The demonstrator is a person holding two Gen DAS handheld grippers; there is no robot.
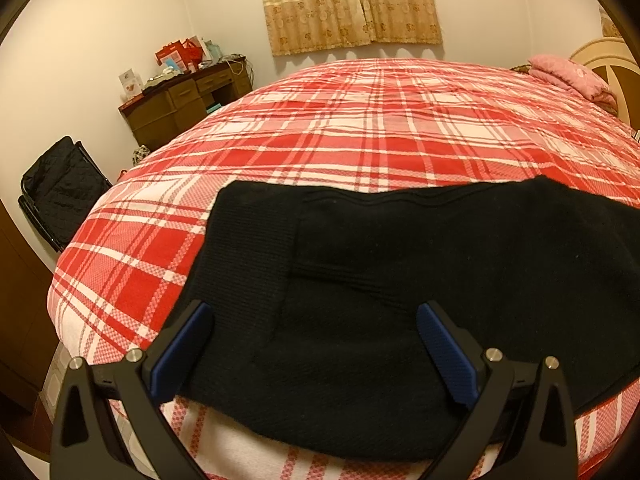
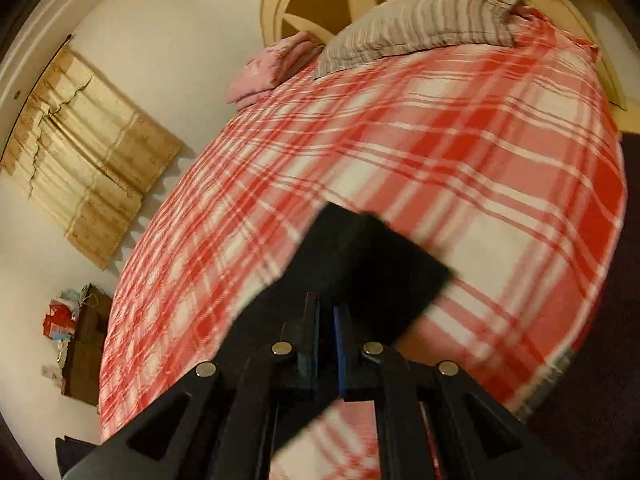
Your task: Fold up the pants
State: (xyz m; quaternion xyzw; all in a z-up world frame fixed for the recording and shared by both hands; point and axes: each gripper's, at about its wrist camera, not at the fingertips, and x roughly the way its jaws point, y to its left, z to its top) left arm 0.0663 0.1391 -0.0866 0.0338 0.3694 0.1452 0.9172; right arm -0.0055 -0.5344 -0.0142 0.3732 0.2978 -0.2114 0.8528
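Black pants (image 1: pixel 420 264) lie flat near the front edge of the bed with the red and white plaid cover (image 1: pixel 360 128). My left gripper (image 1: pixel 312 312) is open and low over them, its blue pads (image 1: pixel 180 352) wide apart on either side of the cloth and not pressing it. In the right wrist view, which is tilted and blurred, my right gripper (image 2: pixel 326 308) is shut on a flap of the black pants (image 2: pixel 360 256). That flap sticks out forward from the jaws above the plaid cover (image 2: pixel 440 140).
A brown desk (image 1: pixel 188 100) with red boxes stands at the far left wall. A black quilted chair (image 1: pixel 64 196) is beside the bed. A pink folded blanket (image 1: pixel 568 76) and a striped pillow (image 2: pixel 420 28) lie at the round headboard (image 2: pixel 304 4). A beige curtain (image 1: pixel 348 4) hangs behind.
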